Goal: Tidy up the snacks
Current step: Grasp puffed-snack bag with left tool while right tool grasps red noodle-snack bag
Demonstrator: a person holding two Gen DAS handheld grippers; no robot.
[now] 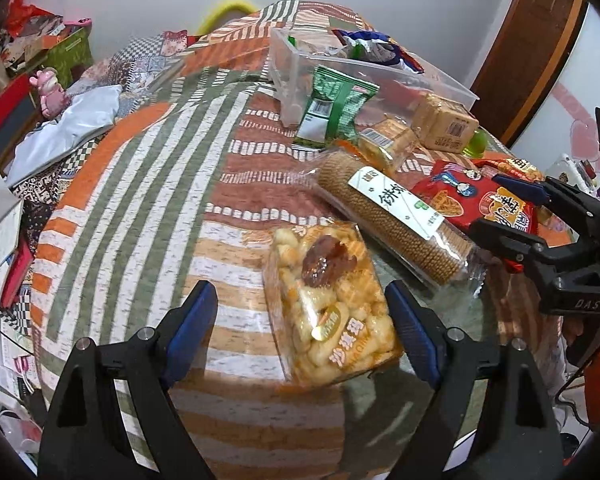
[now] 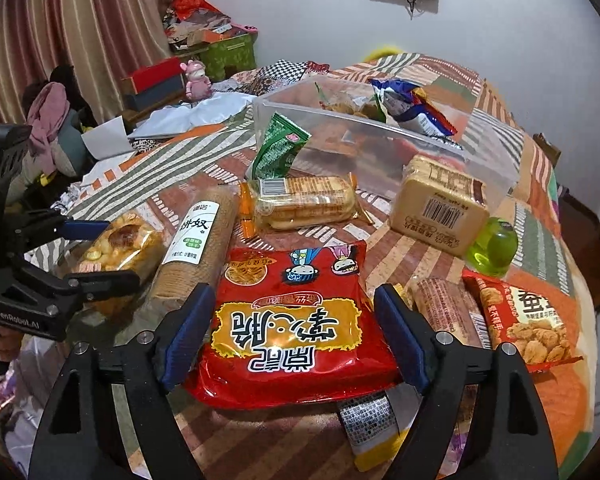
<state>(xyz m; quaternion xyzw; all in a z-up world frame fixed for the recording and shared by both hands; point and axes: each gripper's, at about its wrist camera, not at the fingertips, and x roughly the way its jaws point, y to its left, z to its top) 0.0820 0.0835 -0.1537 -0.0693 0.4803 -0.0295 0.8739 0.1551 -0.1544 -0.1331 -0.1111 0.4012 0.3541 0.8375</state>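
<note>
The left claw (image 1: pixel 300 312) is held spread wide, and a clear-wrapped pack of puffed caramel snack (image 1: pixel 328 304) is seen lying between its blue pads (image 1: pixel 192 320), nearer the pad at 3 o'clock; whether that pad touches the wrapper cannot be told. The right claw (image 2: pixel 292 332) is likewise spread, with a red noodle-snack bag (image 2: pixel 296 320) lying flat between its pads, no clear pinch on it. Both packs rest on the patchwork-covered counter (image 1: pixel 148 184). At 11 o'clock of the red bag, a long sleeve of round biscuits (image 2: pixel 200 240) is laid. Farther on, at 12 o'clock, a clear pack of crackers (image 2: pixel 304 200) is found, and at 1 o'clock a tan biscuit pack (image 2: pixel 440 208) beside a green plastic object (image 2: pixel 494 248). A green sachet (image 2: pixel 278 150) is propped against the clear plastic bin (image 2: pixel 380 148), farthest away, in which a blue-and-white bag (image 2: pixel 404 104) and other snacks are held.
</note>
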